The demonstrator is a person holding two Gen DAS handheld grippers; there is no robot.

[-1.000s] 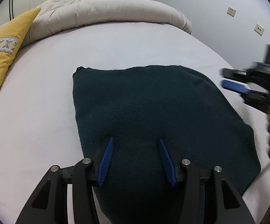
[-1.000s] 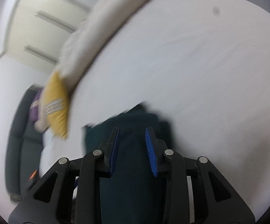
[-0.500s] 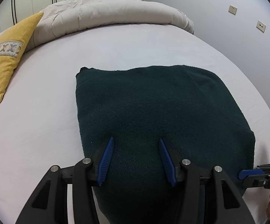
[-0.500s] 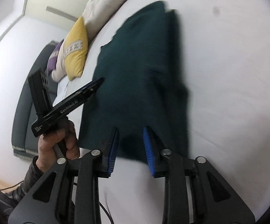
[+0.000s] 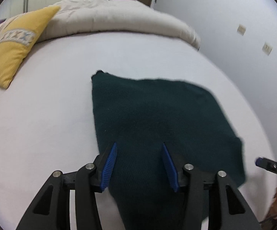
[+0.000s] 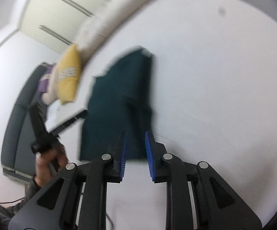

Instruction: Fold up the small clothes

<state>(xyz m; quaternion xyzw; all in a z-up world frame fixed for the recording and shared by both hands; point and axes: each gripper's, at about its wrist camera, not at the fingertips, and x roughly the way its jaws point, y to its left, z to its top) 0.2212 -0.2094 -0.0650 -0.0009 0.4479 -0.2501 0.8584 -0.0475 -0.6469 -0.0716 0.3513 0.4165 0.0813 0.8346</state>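
Closing slightly, left gripper (image 5: pixel 139 164) jaws hold nothing; folded dark green garment (image 5: pixel 157 118) lies on bed (image 5: pixel 42 115) beneath and ahead of them. Right gripper (image 6: pixel 135 153), swung from far side to garment's near edge, jaws narrow, unclenched. Next fold likely.

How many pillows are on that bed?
1 clear: a yellow pillow at the bed's far left, beside the rolled beige duvet. The right wrist view shows a purple thing behind it, too blurred to tell.
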